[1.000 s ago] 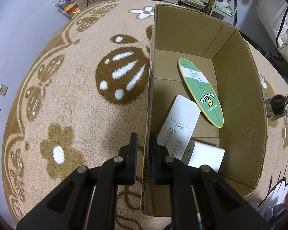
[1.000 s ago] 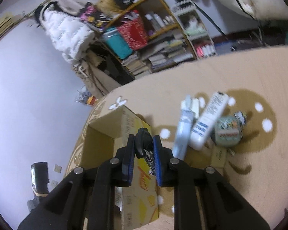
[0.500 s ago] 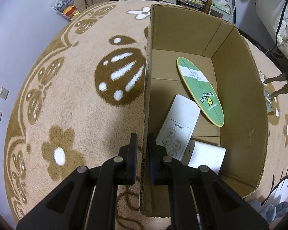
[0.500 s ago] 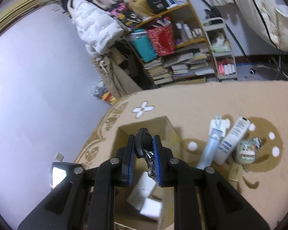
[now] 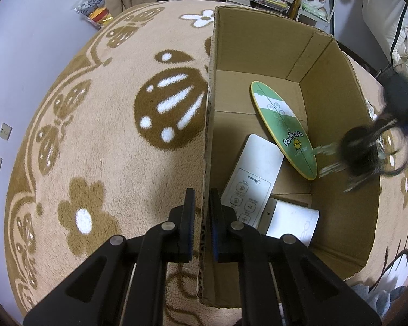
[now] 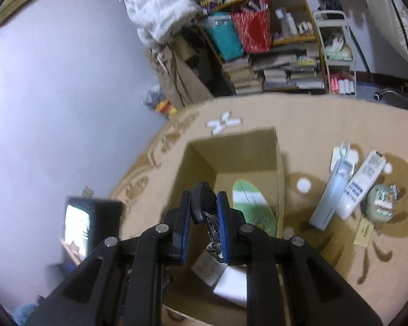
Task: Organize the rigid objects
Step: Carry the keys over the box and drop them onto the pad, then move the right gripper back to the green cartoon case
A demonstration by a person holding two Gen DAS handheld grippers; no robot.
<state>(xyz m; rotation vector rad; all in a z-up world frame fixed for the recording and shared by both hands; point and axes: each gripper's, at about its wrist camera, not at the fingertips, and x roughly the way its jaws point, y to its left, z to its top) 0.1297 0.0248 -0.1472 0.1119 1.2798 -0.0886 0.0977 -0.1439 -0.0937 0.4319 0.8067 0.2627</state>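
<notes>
Hovering over the box [image 6: 278, 168], right claw [image 6: 202, 212] grips seemingly keys [image 6: 204, 203].

A: Where does the left wrist view look from?

B: Close above the cardboard box [image 5: 261, 54], facing steeply down along its near wall onto the carpet [image 5: 108, 135] and box floor.

A: And the right wrist view?

B: Higher and further back (blurred), tilted down toward the bookshelf [image 6: 272, 62]. Both views share the box interior and the green board [image 5: 283, 127] inside.
</notes>
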